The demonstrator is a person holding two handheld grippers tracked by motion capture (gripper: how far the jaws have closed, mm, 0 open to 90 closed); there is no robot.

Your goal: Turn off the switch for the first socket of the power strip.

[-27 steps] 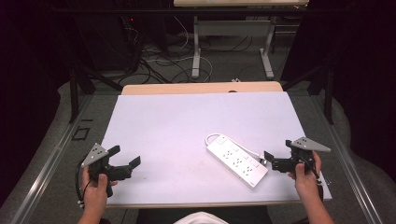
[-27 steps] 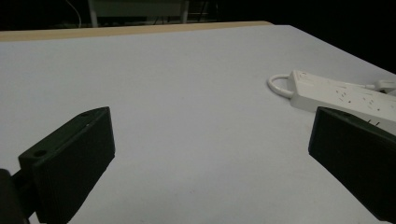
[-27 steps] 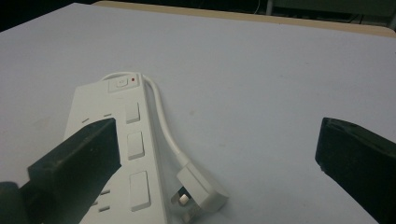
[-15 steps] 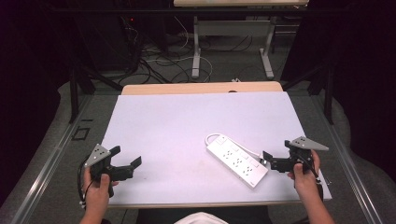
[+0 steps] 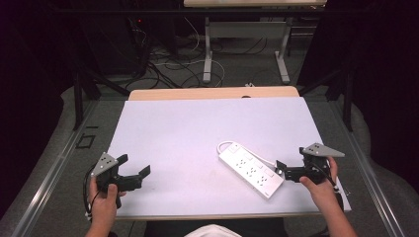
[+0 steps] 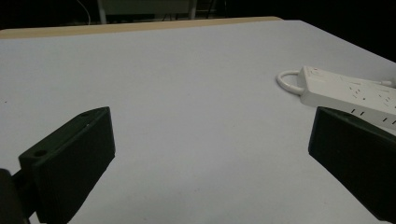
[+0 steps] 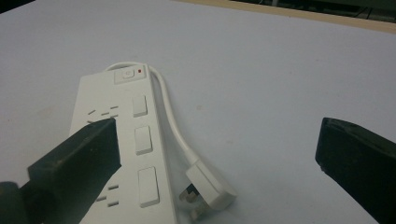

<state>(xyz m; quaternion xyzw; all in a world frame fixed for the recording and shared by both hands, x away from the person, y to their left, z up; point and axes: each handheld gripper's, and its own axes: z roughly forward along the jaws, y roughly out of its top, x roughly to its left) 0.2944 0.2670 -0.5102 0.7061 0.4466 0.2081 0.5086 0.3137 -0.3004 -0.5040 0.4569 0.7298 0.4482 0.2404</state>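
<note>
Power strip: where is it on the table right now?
In the high view the power strip lies flat on the right near part of the white table, angled, just left of the open right gripper, its plug beside it.

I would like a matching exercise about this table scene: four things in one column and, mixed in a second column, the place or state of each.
Things:
1. power strip
2. plug
3. left gripper
4. right gripper

Places or states:
A. open, over the table's bare left part
B. open, just at the strip's near end
C. lying flat, right of the table's centre
D. unplugged, on the table beside the strip

Pairs: 1-C, 2-D, 3-A, 4-B
</note>
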